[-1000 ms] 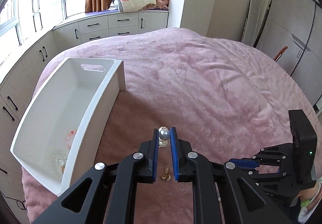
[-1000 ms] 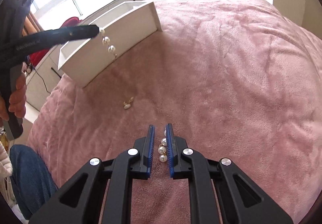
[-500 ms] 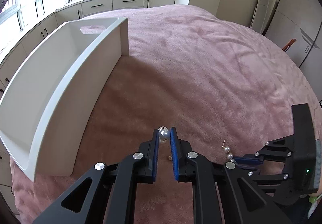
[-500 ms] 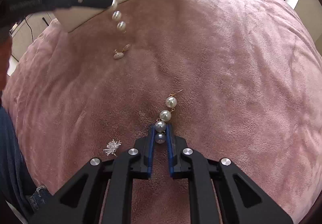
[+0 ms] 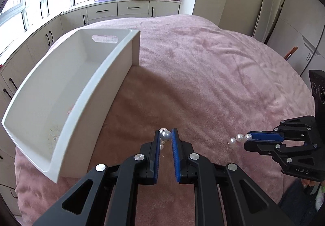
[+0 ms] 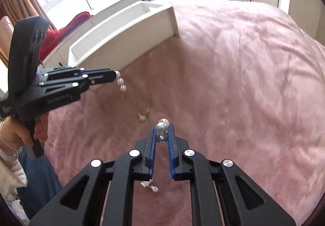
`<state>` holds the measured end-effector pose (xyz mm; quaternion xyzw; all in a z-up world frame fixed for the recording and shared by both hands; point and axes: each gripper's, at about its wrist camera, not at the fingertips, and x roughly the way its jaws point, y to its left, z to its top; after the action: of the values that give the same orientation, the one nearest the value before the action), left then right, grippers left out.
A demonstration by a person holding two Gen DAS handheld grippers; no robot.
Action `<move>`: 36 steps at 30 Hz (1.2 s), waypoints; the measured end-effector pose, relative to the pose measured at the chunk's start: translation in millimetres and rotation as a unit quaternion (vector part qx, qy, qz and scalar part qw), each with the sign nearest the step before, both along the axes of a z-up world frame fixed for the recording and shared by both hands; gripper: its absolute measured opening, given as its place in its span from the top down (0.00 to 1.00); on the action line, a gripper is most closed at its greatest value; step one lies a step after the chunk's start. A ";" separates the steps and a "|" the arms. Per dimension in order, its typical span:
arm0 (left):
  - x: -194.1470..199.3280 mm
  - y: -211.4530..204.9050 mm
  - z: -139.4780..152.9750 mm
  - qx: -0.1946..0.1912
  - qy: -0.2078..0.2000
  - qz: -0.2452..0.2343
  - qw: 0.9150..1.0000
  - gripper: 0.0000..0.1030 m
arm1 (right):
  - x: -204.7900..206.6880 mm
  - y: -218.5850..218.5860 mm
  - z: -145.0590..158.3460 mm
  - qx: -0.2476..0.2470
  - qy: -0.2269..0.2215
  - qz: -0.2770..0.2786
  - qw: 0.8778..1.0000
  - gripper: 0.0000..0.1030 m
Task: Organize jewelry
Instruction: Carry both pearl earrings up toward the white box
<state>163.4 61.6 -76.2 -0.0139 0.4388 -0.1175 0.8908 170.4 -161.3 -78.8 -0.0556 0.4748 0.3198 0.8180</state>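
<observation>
My left gripper (image 5: 166, 136) is shut on a pearl drop earring (image 5: 165, 135); its pearls hang from the tips in the right wrist view (image 6: 121, 83), above the pink bedspread beside the white box (image 5: 67, 124). My right gripper (image 6: 161, 128) is shut on a second pearl drop earring (image 6: 161, 126), lifted off the bed; it shows in the left wrist view (image 5: 238, 138) to the right of my left gripper. A small gold and pearl earring (image 6: 143, 115) lies on the bed between the grippers. A silver sparkly piece (image 6: 150, 185) lies under my right gripper.
The white box (image 6: 121, 41) sits at the bed's left edge and holds a few pieces of jewelry (image 5: 53, 134) at its near end. White cabinets (image 5: 113, 12) run along the window wall behind. The pink bedspread (image 5: 213, 75) spreads wide to the right.
My right gripper has lifted its pearl earring off the bed. My left gripper has risen with its earring and sits higher beside the box.
</observation>
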 end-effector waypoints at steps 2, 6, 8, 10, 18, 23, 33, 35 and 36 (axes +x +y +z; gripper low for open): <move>-1.7 3.8 13.0 -0.004 -0.011 0.001 1.000 0.84 | 6.2 9.2 13.2 0.008 -0.014 0.007 1.000 0.89; -3.7 13.3 37.3 -0.010 -0.032 0.004 0.999 0.84 | 19.6 32.7 40.9 0.021 -0.047 0.023 0.998 0.89; -4.3 21.1 49.5 -0.007 -0.044 0.011 0.999 0.84 | 26.0 43.2 53.9 0.023 -0.062 0.033 0.997 0.89; -6.2 32.1 60.7 -0.008 -0.054 0.020 0.998 0.84 | 32.4 54.9 66.0 0.027 -0.072 0.042 0.996 0.89; -9.9 83.9 90.0 -0.003 -0.078 0.061 0.995 0.84 | 47.2 112.7 103.1 0.020 -0.111 0.083 0.990 0.88; -7.9 117.5 91.6 0.002 -0.073 0.087 0.994 0.84 | 54.0 147.3 112.0 0.016 -0.121 0.107 0.987 0.88; 5.4 165.8 65.5 0.008 -0.042 0.132 0.990 0.84 | 74.7 206.6 98.0 0.009 -0.110 0.126 0.986 0.88; 9.8 169.9 57.1 0.007 -0.036 0.139 0.990 0.84 | 78.8 213.7 92.4 0.007 -0.106 0.126 0.986 0.88; 11.7 171.8 53.3 0.007 -0.032 0.142 0.989 0.84 | 80.5 217.1 89.8 0.005 -0.105 0.126 0.986 0.88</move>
<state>175.1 233.4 -22.8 -0.0663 0.4040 0.0129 0.9122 250.9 55.8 11.0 -0.1442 0.3739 0.4148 0.8169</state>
